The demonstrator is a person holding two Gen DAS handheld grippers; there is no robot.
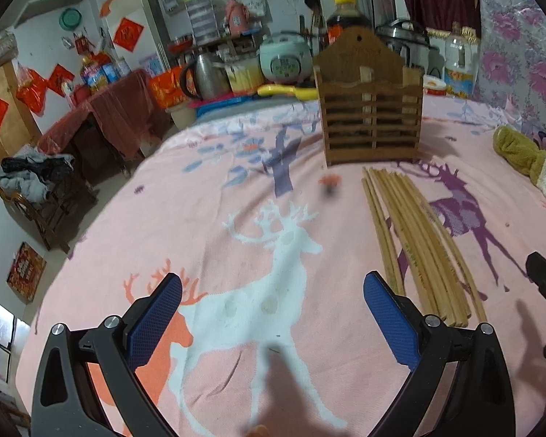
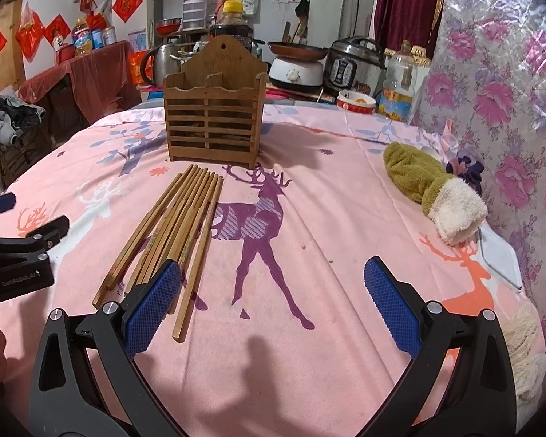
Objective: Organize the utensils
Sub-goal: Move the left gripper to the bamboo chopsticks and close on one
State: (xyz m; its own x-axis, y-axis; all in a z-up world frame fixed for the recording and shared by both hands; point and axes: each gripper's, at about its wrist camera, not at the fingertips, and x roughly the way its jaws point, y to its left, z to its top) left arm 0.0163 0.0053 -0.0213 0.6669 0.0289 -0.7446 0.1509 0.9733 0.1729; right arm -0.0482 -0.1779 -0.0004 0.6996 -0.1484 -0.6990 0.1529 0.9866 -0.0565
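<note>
Wooden chopsticks (image 2: 171,235) lie bundled at our ten o'clock, before the slatted holder (image 2: 214,116); our left gripper (image 1: 273,322) and right gripper (image 2: 272,304) both gape wide, empty.

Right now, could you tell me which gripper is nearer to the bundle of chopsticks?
Right. The right gripper has its left finger over the chopsticks' near ends; the left gripper sits just left of the bundle, beside it.

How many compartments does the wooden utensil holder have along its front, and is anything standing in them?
2: the wooden holder has a left bay and a right bay, split by a centre divider. Nothing sticks up from either; the chopsticks lie on the cloth in front.
</note>
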